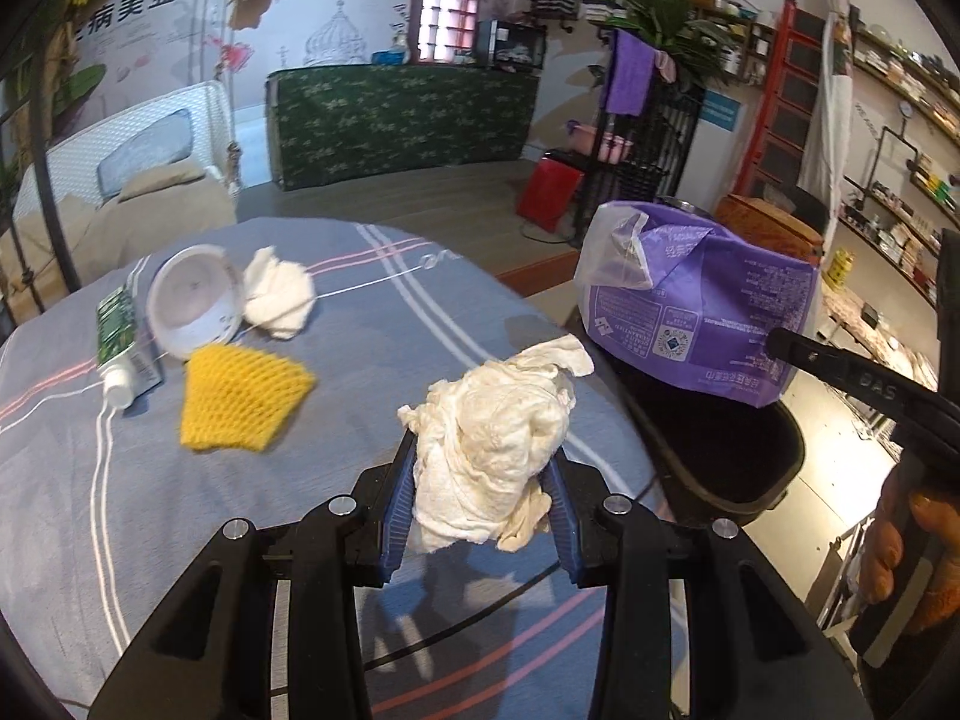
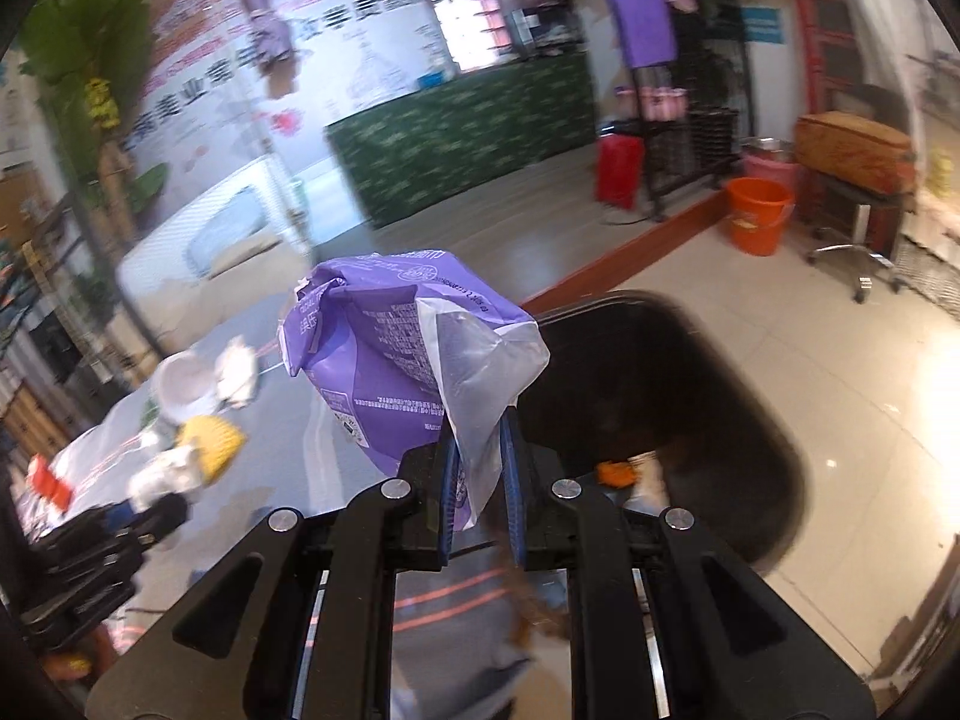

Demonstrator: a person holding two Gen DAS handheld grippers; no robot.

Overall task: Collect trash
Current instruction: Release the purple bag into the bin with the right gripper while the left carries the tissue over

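My left gripper [image 1: 483, 468] is shut on a crumpled white tissue [image 1: 492, 450] and holds it above the blue striped tablecloth [image 1: 420, 300] near the table's right edge. My right gripper [image 2: 480, 468] is shut on a purple plastic wrapper [image 2: 396, 354] and holds it at the rim of a black trash bin [image 2: 690, 396]. The wrapper [image 1: 702, 312] and bin [image 1: 720, 450] also show at the right of the left wrist view. On the table lie a white cup [image 1: 192, 306], another tissue wad [image 1: 276, 294], a yellow foam net [image 1: 240, 396] and a green tube [image 1: 120, 342].
The bin stands on the floor just off the table's right edge, with orange scraps [image 2: 615, 471] inside. An orange bucket [image 2: 759, 216], a red bag [image 2: 618, 171] and a stool [image 2: 858, 240] stand further back. A green-draped counter [image 1: 402, 120] is behind the table.
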